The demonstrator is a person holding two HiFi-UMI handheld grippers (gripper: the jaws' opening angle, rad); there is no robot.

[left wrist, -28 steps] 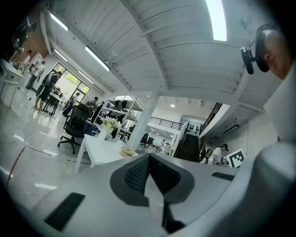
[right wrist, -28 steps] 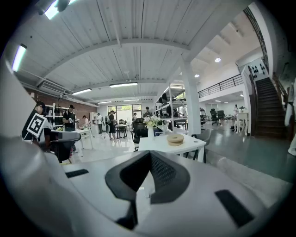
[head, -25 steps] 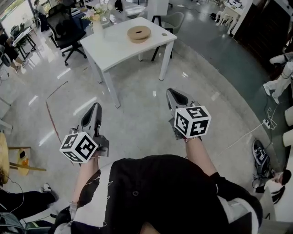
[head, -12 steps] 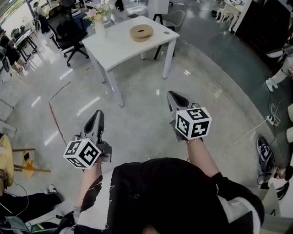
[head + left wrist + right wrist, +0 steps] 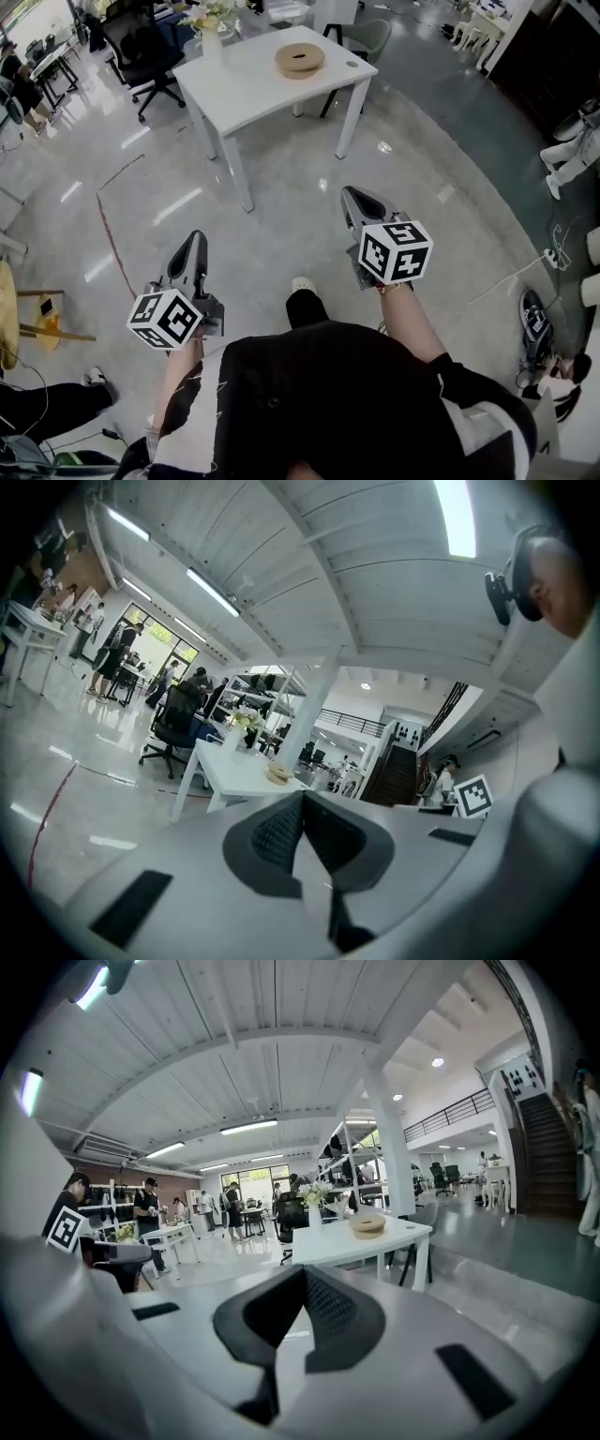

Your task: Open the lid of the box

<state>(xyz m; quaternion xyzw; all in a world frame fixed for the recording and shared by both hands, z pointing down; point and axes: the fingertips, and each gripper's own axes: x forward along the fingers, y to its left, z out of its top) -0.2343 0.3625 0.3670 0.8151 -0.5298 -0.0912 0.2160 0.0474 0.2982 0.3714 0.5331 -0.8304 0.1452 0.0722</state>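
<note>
Left gripper (image 5: 302,803) closed, empty, right gripper (image 5: 305,1274) same, round wooden box (image 5: 300,59) on white table (image 5: 246,89) well apart from both, shoe (image 5: 301,284) in head view only, ceiling (image 5: 281,1054) in gripper views only

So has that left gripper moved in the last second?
Yes. The left gripper has sunk lower in the head view, farther from the white table and its near leg.

The tabletop (image 5: 262,89) stands far ahead across the floor (image 5: 281,216), well apart from my jaws. On it the box (image 5: 299,59) sits toward the far right, the vase (image 5: 213,42) at the far left corner. An office chair (image 5: 141,47) is left of it. My left gripper (image 5: 194,241) is near left, my right gripper (image 5: 355,195) near right, with my foot (image 5: 302,284) between them.
</note>
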